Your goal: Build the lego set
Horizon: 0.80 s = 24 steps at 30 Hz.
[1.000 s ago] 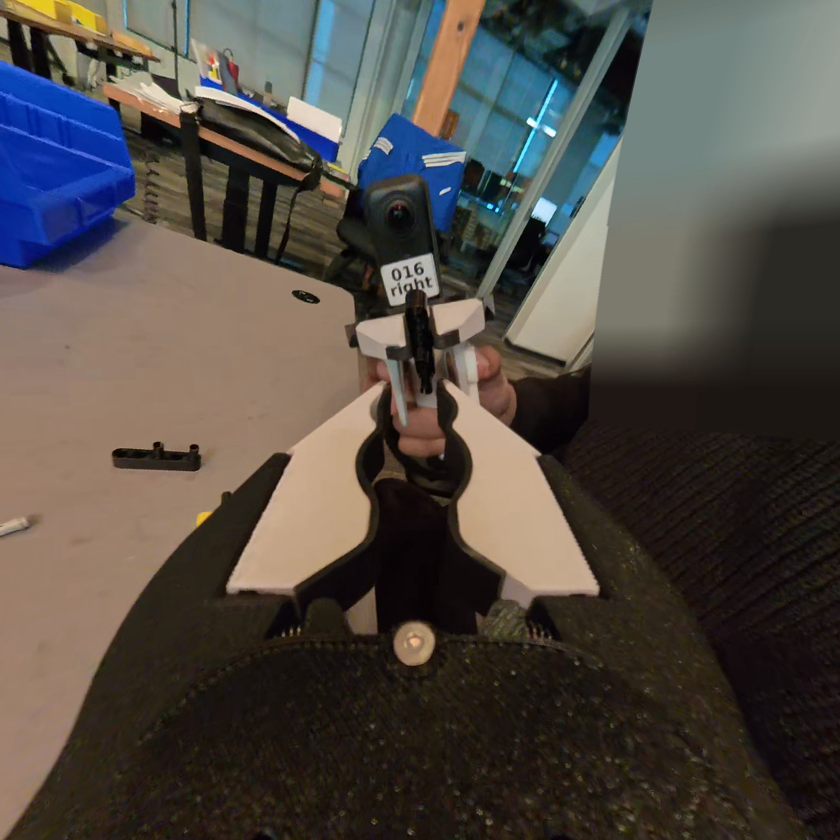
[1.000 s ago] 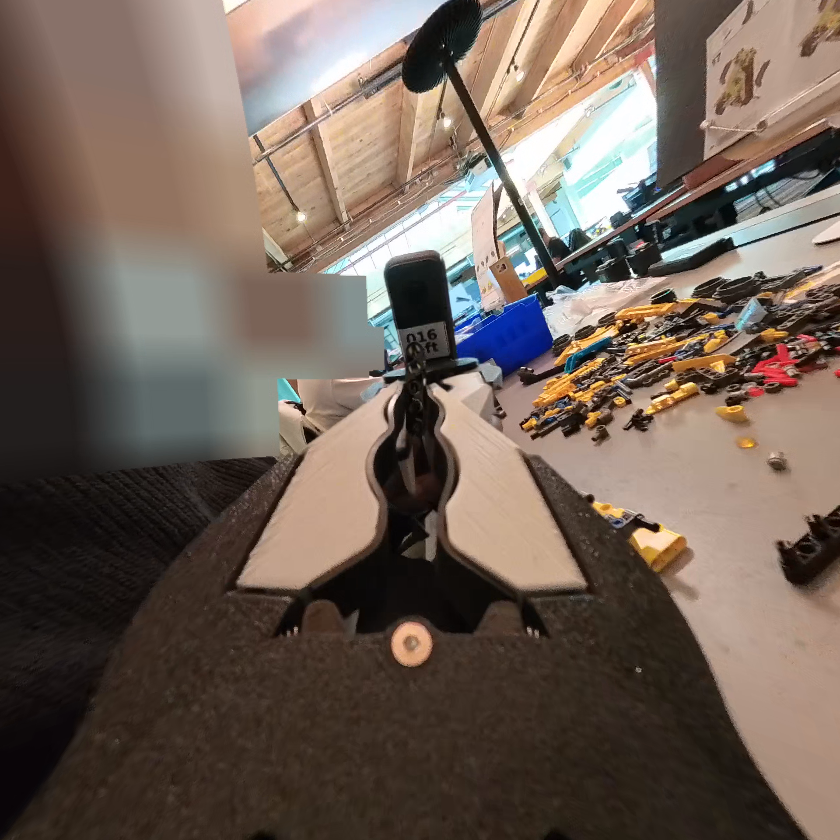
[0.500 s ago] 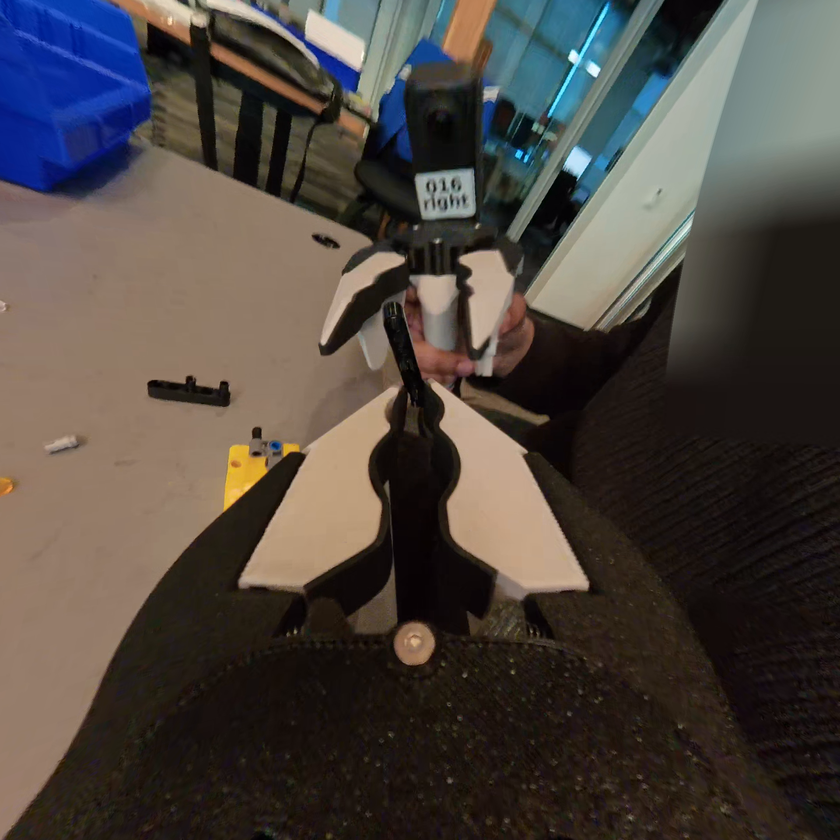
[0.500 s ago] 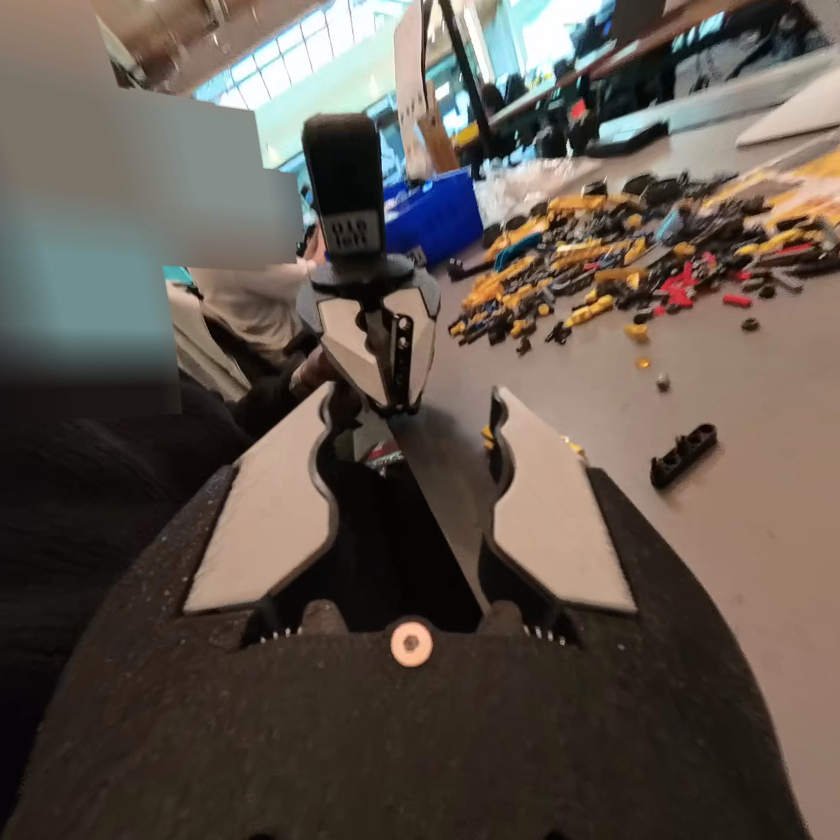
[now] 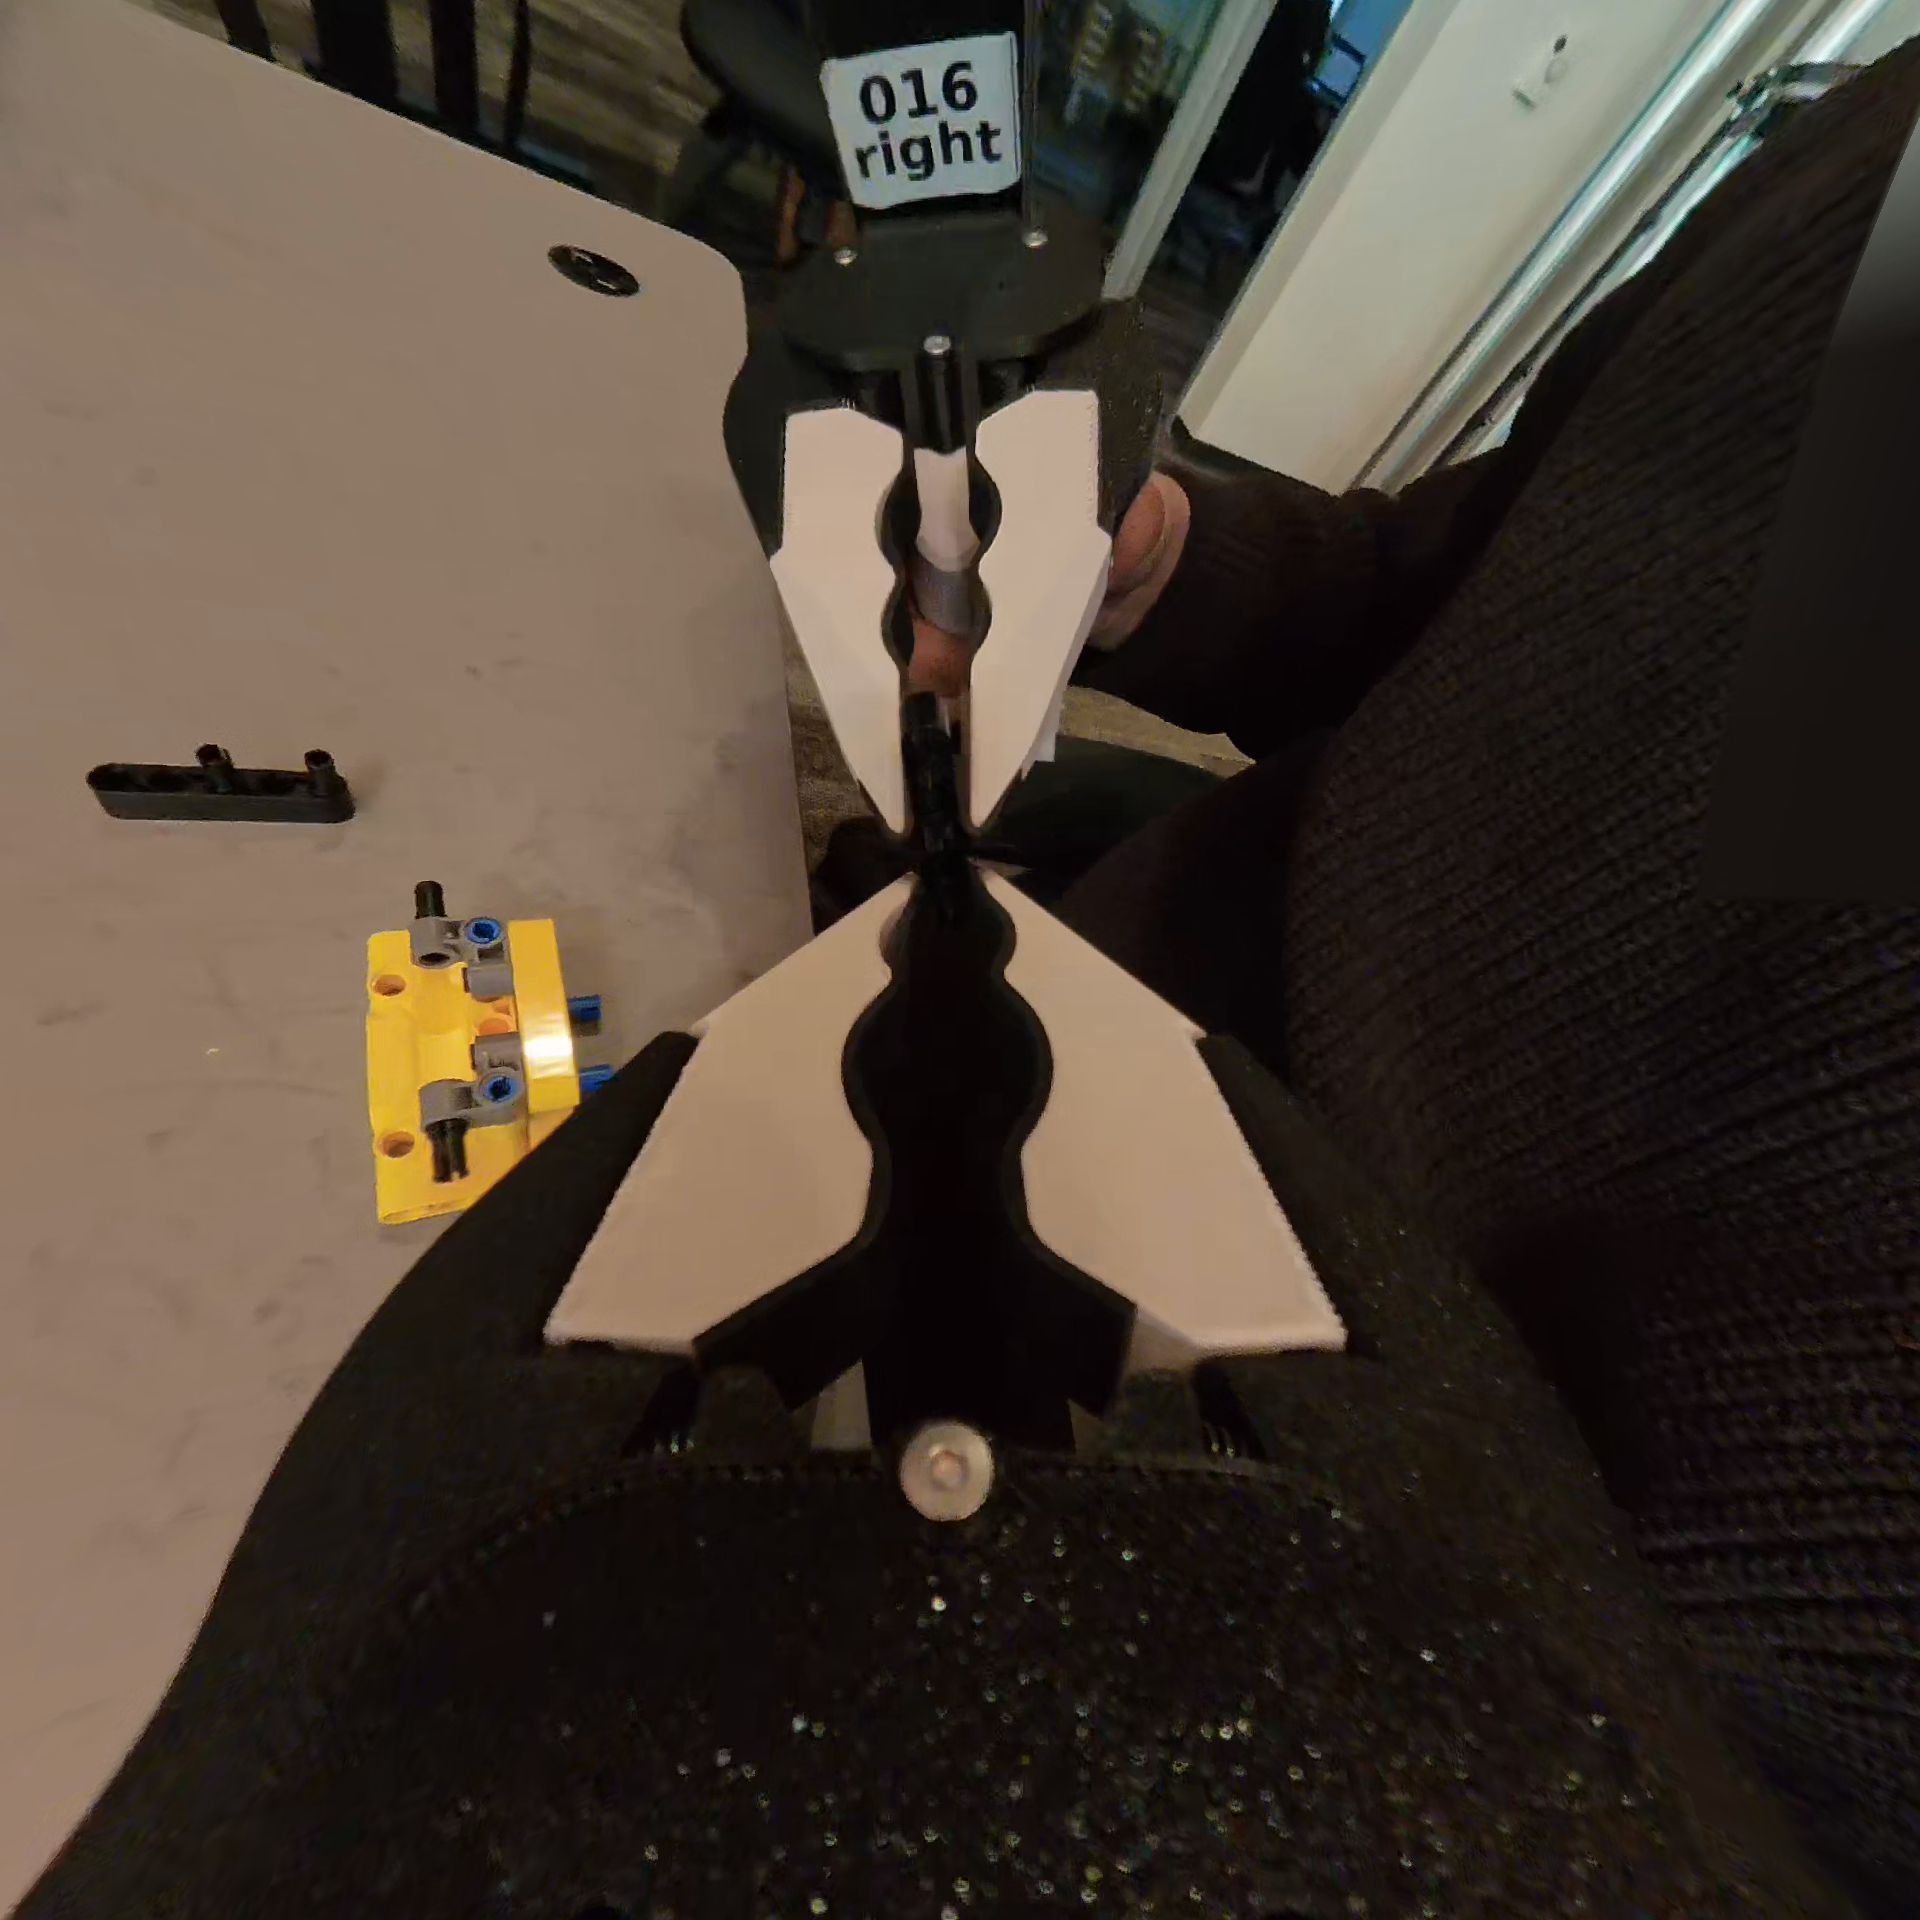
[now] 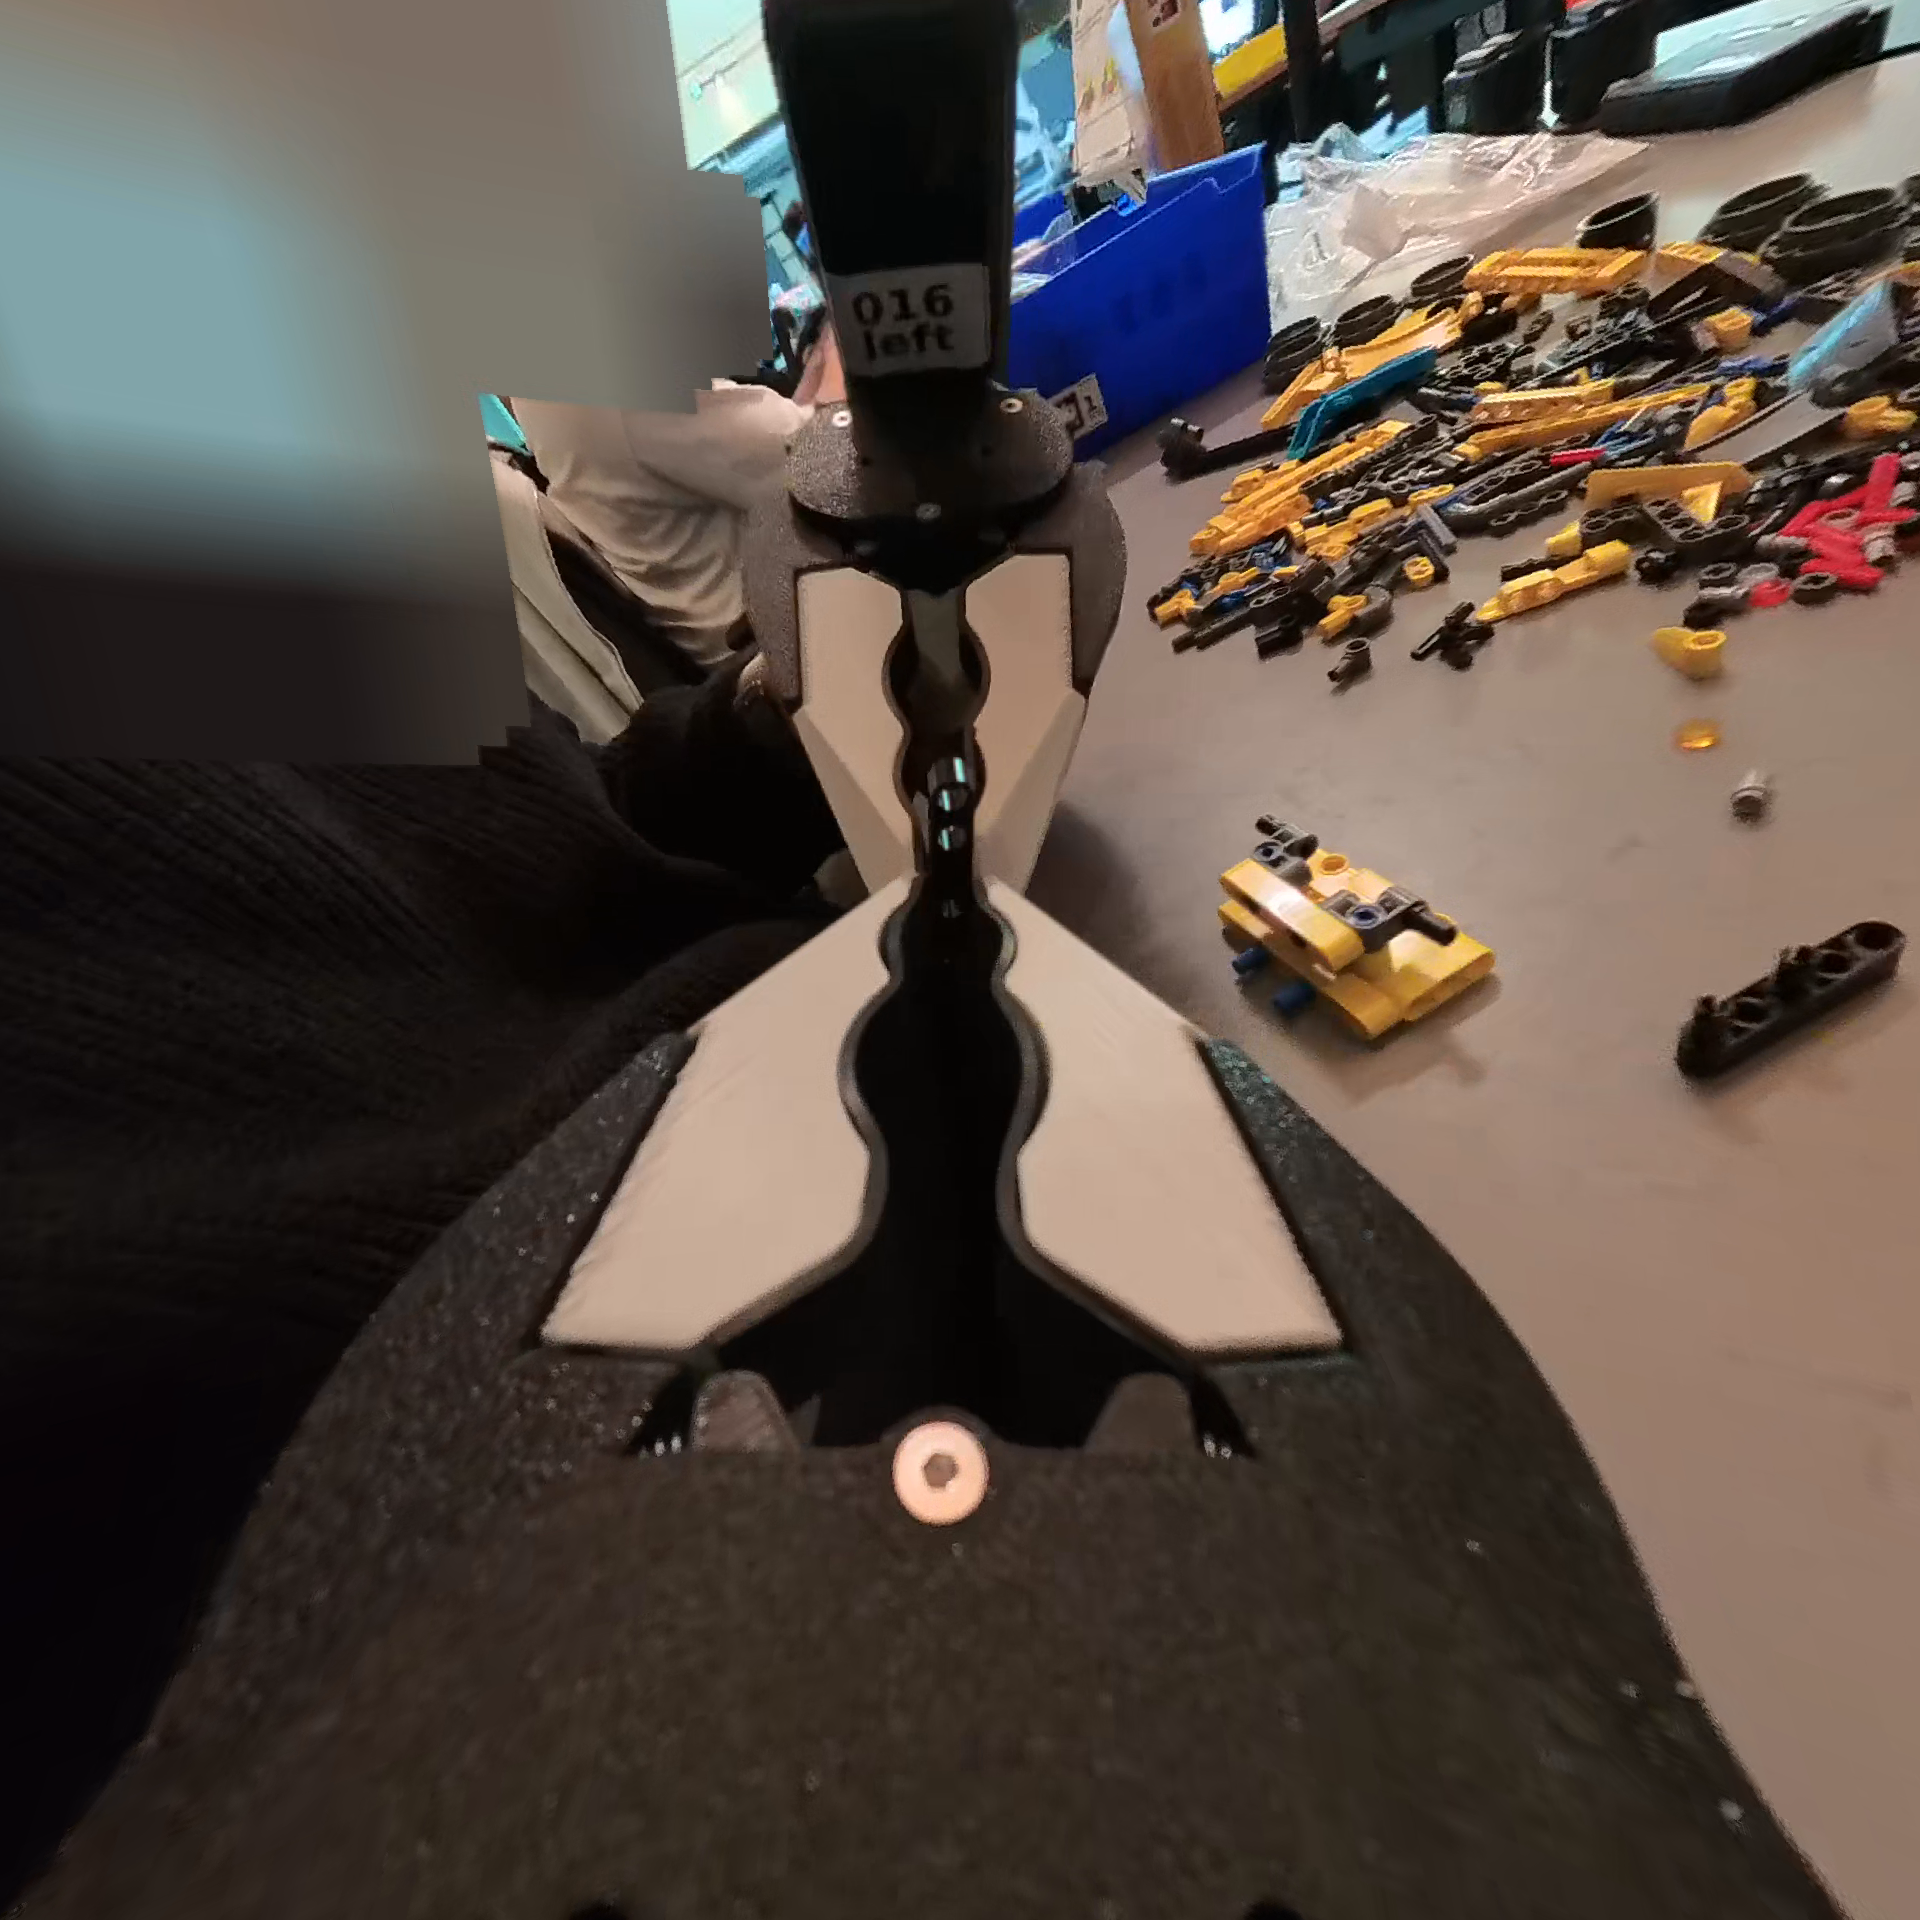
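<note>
My two grippers face each other tip to tip above a person's lap in a dark sweater, just off the grey table's [image 5: 312, 468] edge. A thin black beam with holes [image 5: 928, 774] runs between them. My left gripper [image 5: 943, 883] is shut on one end of it. My right gripper [image 6: 948, 885] is shut on the other end. In the right wrist view the beam's holes [image 6: 948, 808] show between the left gripper's white fingers [image 6: 847, 707]. In the left wrist view the right gripper's white fingers [image 5: 831, 582] close around the beam, with a hand behind them.
A small yellow assembly with grey connectors and blue pins [image 5: 468, 1060] lies near the table edge; it also shows in the right wrist view [image 6: 1351, 956]. A black beam with pins [image 5: 218, 795] lies beyond it. A pile of yellow, black and red parts [image 6: 1558, 468] and a blue bin [image 6: 1143, 301] lie farther off. The grippers are tip to tip, or close to it.
A second ago the right gripper held the beam and the left closed on it. The right then opened and has shut on the beam again. Both grippers have drawn closer together.
</note>
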Motion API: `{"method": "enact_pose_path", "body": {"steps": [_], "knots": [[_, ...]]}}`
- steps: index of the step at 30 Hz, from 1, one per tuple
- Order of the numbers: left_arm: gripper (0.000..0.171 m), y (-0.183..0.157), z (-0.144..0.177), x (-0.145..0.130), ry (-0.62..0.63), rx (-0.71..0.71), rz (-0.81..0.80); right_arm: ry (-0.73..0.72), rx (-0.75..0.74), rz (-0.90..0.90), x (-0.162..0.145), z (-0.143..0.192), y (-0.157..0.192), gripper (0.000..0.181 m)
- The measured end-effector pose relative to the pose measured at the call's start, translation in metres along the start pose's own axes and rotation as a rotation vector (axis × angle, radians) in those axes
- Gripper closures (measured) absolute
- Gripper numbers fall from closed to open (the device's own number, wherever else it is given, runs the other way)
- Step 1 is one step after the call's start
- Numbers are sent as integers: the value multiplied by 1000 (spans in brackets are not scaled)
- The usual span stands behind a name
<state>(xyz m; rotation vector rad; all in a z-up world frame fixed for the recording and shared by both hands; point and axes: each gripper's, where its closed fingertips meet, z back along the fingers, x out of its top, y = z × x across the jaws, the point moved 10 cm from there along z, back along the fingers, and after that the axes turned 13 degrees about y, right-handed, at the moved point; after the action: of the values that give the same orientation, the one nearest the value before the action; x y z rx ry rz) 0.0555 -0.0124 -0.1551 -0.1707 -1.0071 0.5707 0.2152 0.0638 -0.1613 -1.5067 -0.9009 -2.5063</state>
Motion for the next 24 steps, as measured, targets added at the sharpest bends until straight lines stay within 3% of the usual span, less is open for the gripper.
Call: {"method": "enact_pose_path", "body": {"steps": [3,6,10,14,21,24], "knots": [[168,-1,-1,1,6,21,-3,-3,-54,38,-1,3,3,175],[115,3,7,4,-58,152,13,-55,-145,8,-3,11,1,175],[78,14,16,2,-28,451,6,-47,-340,-50,-17,10,-6,175],[79,28,8,-4,120,566,60,18,-523,-24,-29,1,-9,175],[104,36,-5,-8,245,631,84,23,-582,1,-26,-5,-10,175],[121,34,-10,-8,266,587,77,56,-608,7,-25,-6,-9,175]]}}
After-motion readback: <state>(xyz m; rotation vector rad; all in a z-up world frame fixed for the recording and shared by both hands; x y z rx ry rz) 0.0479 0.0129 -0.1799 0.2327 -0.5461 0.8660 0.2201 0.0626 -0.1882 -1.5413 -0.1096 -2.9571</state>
